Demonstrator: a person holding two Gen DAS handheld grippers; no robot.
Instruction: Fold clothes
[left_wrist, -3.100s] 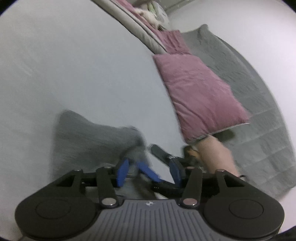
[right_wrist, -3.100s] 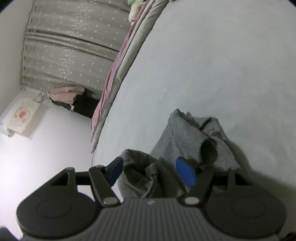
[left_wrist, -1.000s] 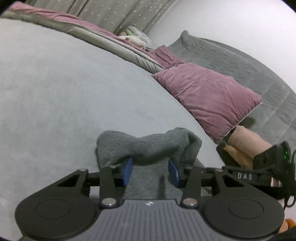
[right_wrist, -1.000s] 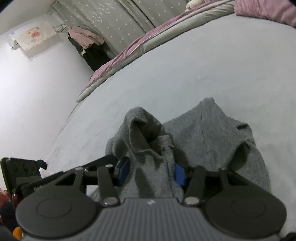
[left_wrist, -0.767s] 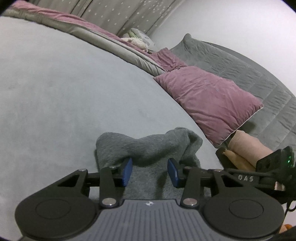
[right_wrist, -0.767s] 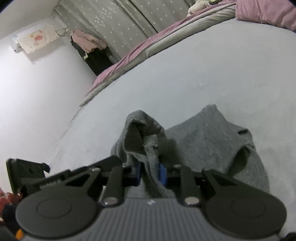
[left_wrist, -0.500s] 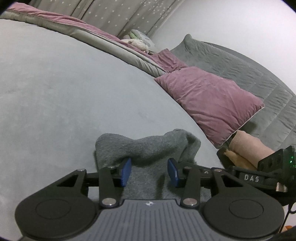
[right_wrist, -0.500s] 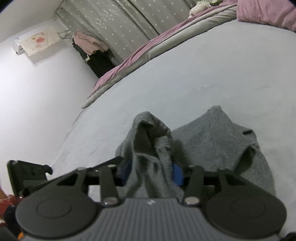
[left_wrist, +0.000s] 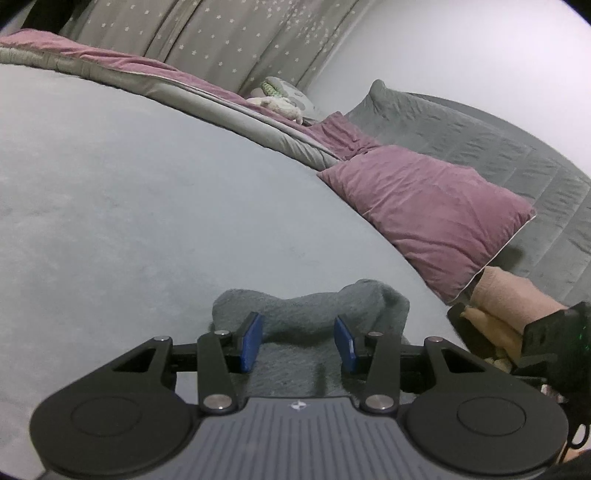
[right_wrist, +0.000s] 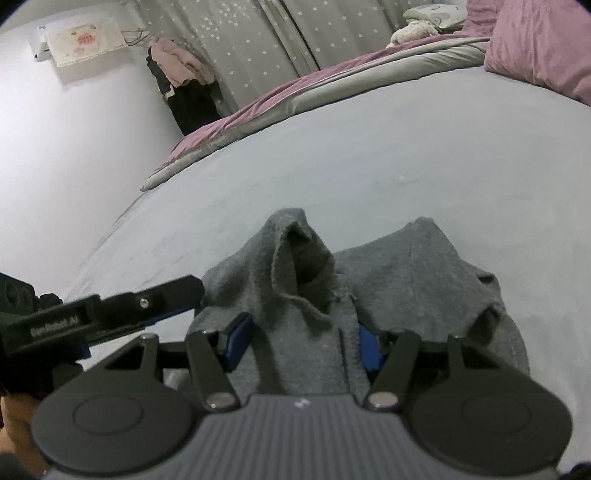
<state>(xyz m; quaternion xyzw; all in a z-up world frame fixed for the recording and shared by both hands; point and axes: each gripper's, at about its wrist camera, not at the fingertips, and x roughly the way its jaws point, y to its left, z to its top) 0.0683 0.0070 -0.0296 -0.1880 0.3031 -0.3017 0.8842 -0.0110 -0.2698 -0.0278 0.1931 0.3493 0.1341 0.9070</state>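
Right wrist view: right gripper (right_wrist: 303, 345), pinched on the grey garment (right_wrist: 406, 280) a moment ago, now gapes around its bunched fold; left gripper (left_wrist: 297, 341) stays open. Garment lies near the bed's (right_wrist: 406, 155) front edge, regrasp pending.

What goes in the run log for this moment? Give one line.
task: fold clothes | left gripper: open over grey garment | right gripper: open, garment fold between fingers | surface: bed

Fuzzy grey knit garment (right_wrist: 399, 280) on matt, smooth bedsheet (left_wrist: 129, 206); velvety mauve pillow (left_wrist: 432, 206).
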